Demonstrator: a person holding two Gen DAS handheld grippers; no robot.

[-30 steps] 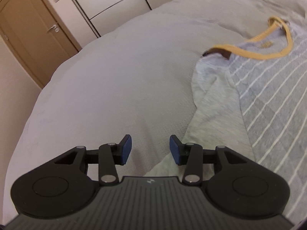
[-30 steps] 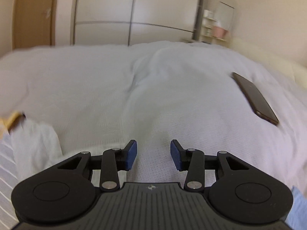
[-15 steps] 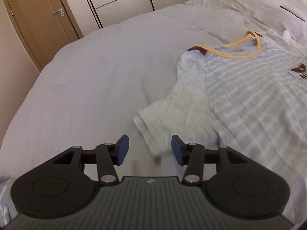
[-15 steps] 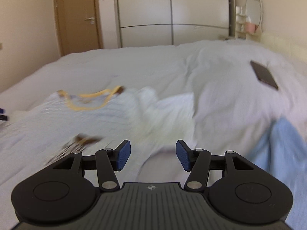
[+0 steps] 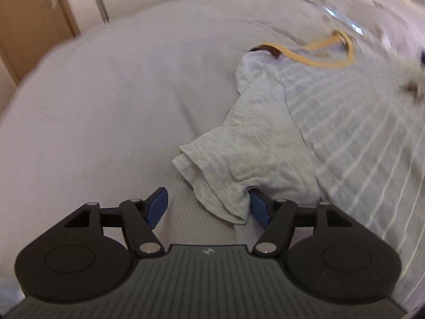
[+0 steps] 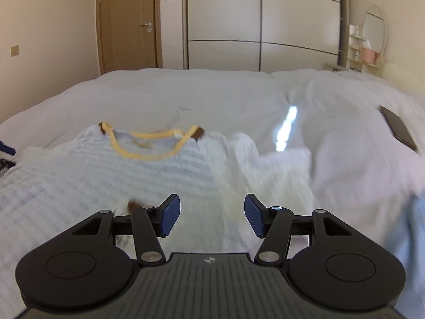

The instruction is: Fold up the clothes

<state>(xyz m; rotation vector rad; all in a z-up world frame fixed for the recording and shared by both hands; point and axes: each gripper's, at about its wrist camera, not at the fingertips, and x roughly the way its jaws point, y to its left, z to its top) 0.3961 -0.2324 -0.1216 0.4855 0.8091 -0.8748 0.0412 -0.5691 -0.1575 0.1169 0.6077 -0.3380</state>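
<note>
A striped T-shirt with a yellow collar lies flat on the big white bed, and its short sleeve sticks out to the side. The left hand-held gripper is down by that sleeve with its blue fingers wide apart, and the sleeve's edge sits between them, touching the right finger. The right hand-held gripper hangs over the shirt's other side with its fingers apart too, holding nothing, and a dark phone lies on the bed far off to the right.
</note>
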